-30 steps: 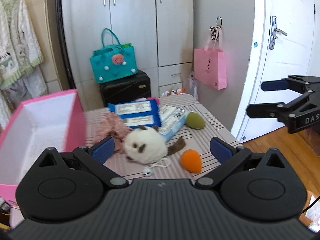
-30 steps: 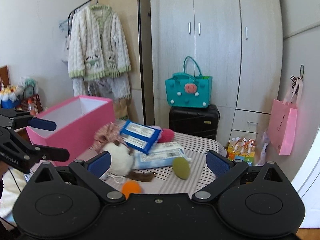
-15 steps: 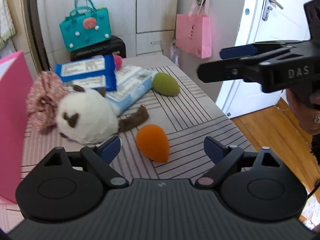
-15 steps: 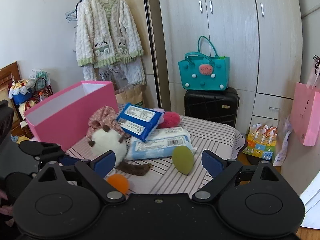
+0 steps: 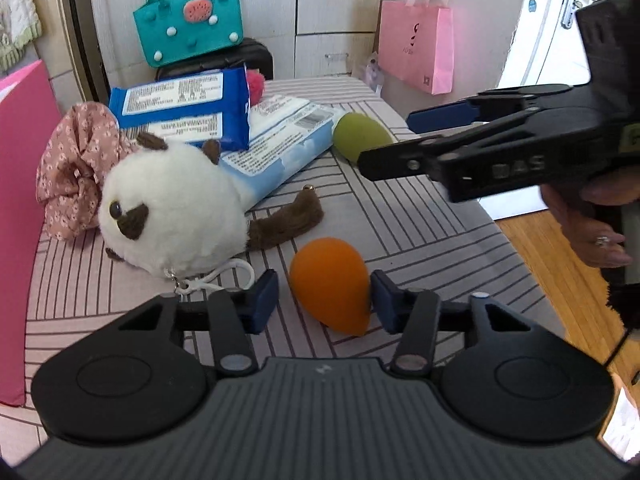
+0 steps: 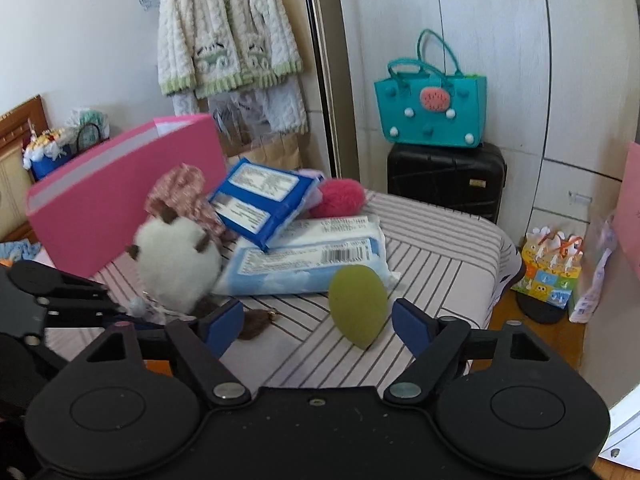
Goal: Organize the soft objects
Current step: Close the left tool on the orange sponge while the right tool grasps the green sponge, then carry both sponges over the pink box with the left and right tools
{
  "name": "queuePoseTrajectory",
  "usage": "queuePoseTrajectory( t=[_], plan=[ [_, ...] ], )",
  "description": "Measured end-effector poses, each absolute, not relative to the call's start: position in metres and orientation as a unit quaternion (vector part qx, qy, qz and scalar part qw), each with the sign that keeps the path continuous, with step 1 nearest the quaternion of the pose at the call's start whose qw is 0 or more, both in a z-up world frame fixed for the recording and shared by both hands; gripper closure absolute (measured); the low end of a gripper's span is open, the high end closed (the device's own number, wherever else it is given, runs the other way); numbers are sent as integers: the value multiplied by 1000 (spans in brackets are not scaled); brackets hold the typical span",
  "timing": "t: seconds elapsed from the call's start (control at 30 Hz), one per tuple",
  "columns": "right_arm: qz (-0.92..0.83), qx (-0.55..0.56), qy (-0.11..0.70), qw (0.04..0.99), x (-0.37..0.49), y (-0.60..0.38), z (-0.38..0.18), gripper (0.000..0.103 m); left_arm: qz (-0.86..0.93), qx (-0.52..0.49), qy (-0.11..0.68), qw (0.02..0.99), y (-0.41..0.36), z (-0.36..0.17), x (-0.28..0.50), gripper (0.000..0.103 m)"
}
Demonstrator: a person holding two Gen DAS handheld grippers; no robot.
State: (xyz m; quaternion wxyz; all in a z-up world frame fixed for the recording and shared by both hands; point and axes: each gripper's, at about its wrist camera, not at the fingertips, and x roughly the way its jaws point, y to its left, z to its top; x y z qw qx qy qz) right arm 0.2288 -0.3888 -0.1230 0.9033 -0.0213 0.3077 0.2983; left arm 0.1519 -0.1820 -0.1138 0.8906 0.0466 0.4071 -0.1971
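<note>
We see the orange sponge (image 5: 329,284) lying on the striped table (image 5: 420,232) between the jaws of the left gripper (image 5: 324,300); these jaws have just been closing, the right pad seems to touch the sponge, the left pad is a little apart, so it is not yet gripped. The green sponge (image 6: 358,304) lies between the jaws of the right gripper (image 6: 318,322), nearer to the right pad and touching neither; these jaws have also just been closing but stand wide. Just beyond the left jaw of each gripper lies the white plush toy (image 5: 172,216) with a brown tail and a white clip. Behind it are a floral cloth (image 5: 76,168), a light blue wipes pack (image 6: 312,256) with a dark blue pack (image 6: 260,200) leaning on top, and a pink fluffy ball (image 6: 340,198). Far to the left of the jaws stands the pink box (image 6: 120,196). Beyond the table, a teal bag (image 6: 430,114) sits on a black suitcase (image 6: 444,180).
</note>
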Motion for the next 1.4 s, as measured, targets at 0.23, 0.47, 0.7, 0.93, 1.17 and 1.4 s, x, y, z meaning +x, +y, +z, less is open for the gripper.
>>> queuePoseTrajectory(
  t=[0.23, 0.47, 0.7, 0.93, 1.17, 1.4],
  plan=[
    [273, -43, 331, 902, 253, -382, -144, 48, -203, 18, 415, 887, -177, -113, 157, 66],
    [255, -29, 345, 903, 257, -382, -145, 64, -205, 2, 424, 882, -172, -112, 162, 67],
    [250, -19, 368, 895, 233, -375, -134, 64, -216, -8, 442, 871, -162, -106, 161, 67],
    [257, -1, 408, 876, 204, -363, -119, 64, -226, 13, 472, 852, -152, -97, 148, 67],
    [272, 24, 427, 862, 168, -350, -99, 64, -253, 31, 482, 838, -134, -78, 127, 67],
    [296, 32, 440, 847, 138, -331, -66, 64, -258, 62, 470, 842, -107, -42, 105, 67]
  ],
)
